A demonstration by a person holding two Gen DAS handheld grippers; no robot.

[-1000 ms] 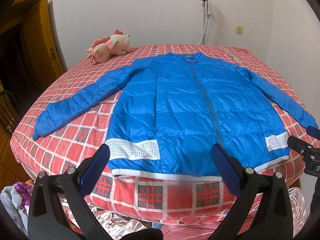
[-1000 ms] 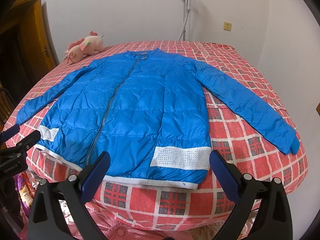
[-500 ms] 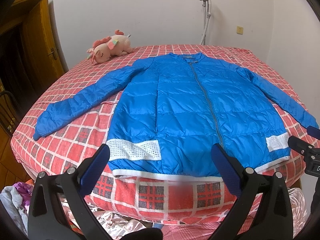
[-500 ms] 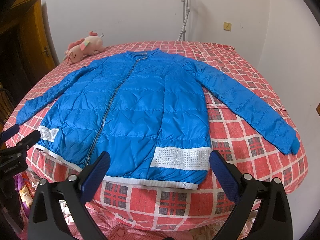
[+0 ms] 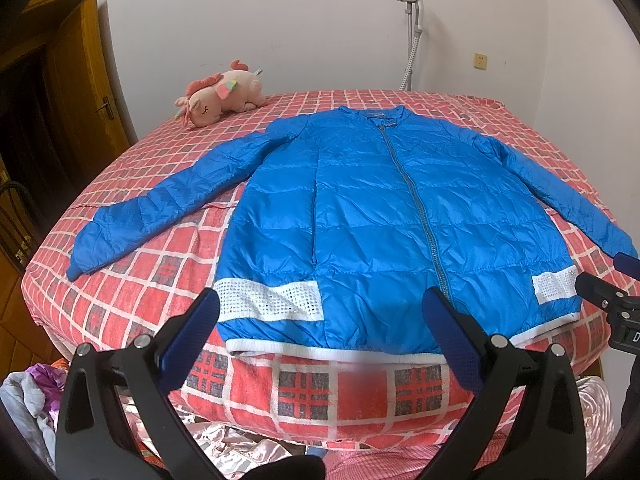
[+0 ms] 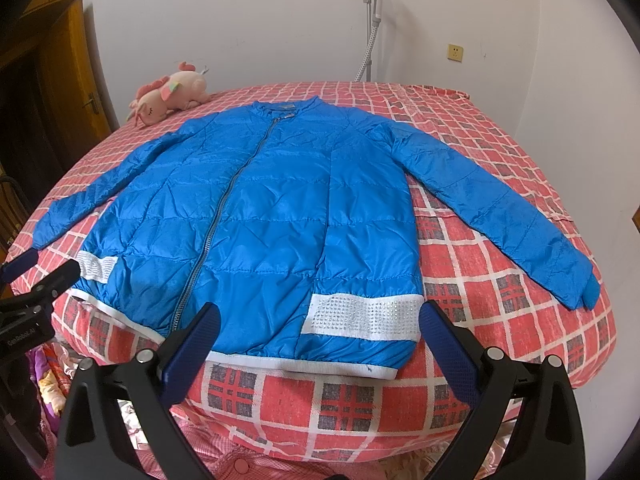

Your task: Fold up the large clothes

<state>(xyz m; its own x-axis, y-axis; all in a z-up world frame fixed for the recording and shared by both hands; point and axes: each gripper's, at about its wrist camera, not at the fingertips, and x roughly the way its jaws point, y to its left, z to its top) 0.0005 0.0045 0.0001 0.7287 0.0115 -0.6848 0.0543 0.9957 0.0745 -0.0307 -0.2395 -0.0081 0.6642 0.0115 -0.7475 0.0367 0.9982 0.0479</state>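
A large blue puffer jacket [image 5: 372,216] [image 6: 260,216] lies flat and zipped on the bed, collar toward the far wall, both sleeves spread outward, white bands near its hem. My left gripper [image 5: 320,320] hovers open before the hem's left half, holding nothing. My right gripper [image 6: 316,322] stands open in front of the hem's right half, also holding nothing. Each gripper shows at the edge of the other's view: the right one [image 5: 608,296], the left one [image 6: 36,280].
The bed [image 5: 132,304] carries a red checked cover. A pink plush toy [image 5: 222,96] lies at its far left corner. A crutch [image 5: 414,32] leans on the back wall. A wooden door [image 5: 76,92] is at left. Loose clothes [image 5: 28,400] lie on the floor.
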